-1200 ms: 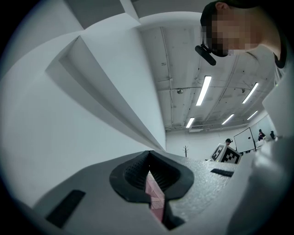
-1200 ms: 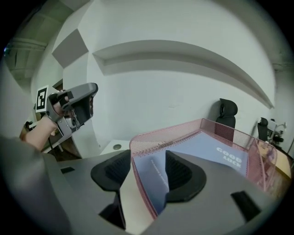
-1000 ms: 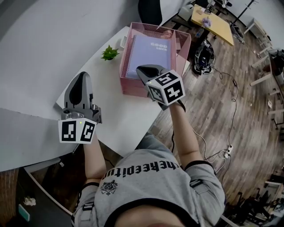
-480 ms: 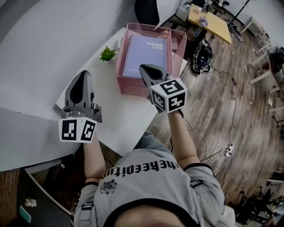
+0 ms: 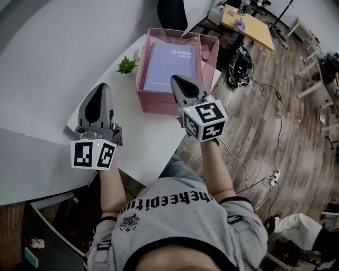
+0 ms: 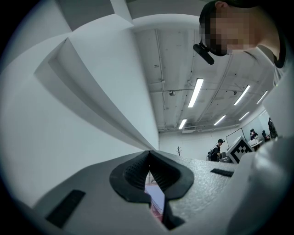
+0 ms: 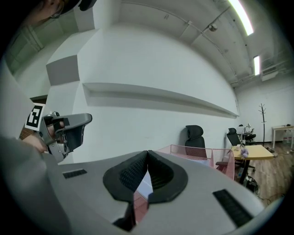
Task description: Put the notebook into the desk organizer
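Starting at my left, the left gripper (image 5: 99,90) hovers over the white tabletop (image 5: 143,138) with its jaws pressed together and nothing between them. I judge it is parked there only to keep out of the way, since nothing within its reach needs holding.

At about one o'clock from its tip stands a small green potted plant (image 5: 126,65), close to the tabletop's far edge and just beside the organizer. It looks like decoration and has no part in the job.

Next comes the pink wire-mesh desk organizer (image 5: 159,104), a shallow rectangular tray sitting at the tabletop's far corner. The pale purple spiral-bound notebook (image 5: 170,63) lies flat inside it, cover up, its spiral along the left side and its edges within the mesh walls. Lying that way it cannot slide or tip, so I take the placing as done.

At six o'clock from the notebook, the right gripper (image 5: 178,80) points toward the tray's near wall, its jaws closed tight and empty. I read that as a hand that has let go and is clear of the tray.

By my count: two grippers, one notebook, one organizer, one plant. Past the tray, at twelve o'clock, there is one black office chair (image 5: 172,11).
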Demonstrator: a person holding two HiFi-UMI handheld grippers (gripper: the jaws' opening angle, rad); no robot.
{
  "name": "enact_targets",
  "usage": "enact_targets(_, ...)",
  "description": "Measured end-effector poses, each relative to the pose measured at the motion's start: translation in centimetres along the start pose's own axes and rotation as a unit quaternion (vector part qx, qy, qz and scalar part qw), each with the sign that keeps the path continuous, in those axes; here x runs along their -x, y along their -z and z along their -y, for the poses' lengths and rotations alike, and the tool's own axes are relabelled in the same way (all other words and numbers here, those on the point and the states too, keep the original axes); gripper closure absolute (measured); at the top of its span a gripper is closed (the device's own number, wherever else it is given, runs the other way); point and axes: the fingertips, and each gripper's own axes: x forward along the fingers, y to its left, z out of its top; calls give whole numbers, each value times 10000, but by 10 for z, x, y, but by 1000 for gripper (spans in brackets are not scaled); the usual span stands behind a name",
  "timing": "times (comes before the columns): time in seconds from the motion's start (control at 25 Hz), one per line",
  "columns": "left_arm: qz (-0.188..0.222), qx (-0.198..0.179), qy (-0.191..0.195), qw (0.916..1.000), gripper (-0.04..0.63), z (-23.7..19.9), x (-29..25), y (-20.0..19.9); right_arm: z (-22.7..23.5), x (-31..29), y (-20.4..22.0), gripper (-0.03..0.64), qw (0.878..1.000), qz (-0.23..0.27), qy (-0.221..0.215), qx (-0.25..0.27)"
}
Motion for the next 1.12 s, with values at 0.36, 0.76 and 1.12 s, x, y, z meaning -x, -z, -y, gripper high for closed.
enact_targets(0.36,19,-2,68,10000,592,8,-1,-2,3,23,-18,614,9990,315,302,107)
enact_targets(0.76,27,-53,135,9999,592,19,2,-7,2,52,-41,614,9955,763,545,107)
enact_targets(1.12,42,-86,203,9997,592,29,5,-10,5,76,-51,614,9923,996,717,184)
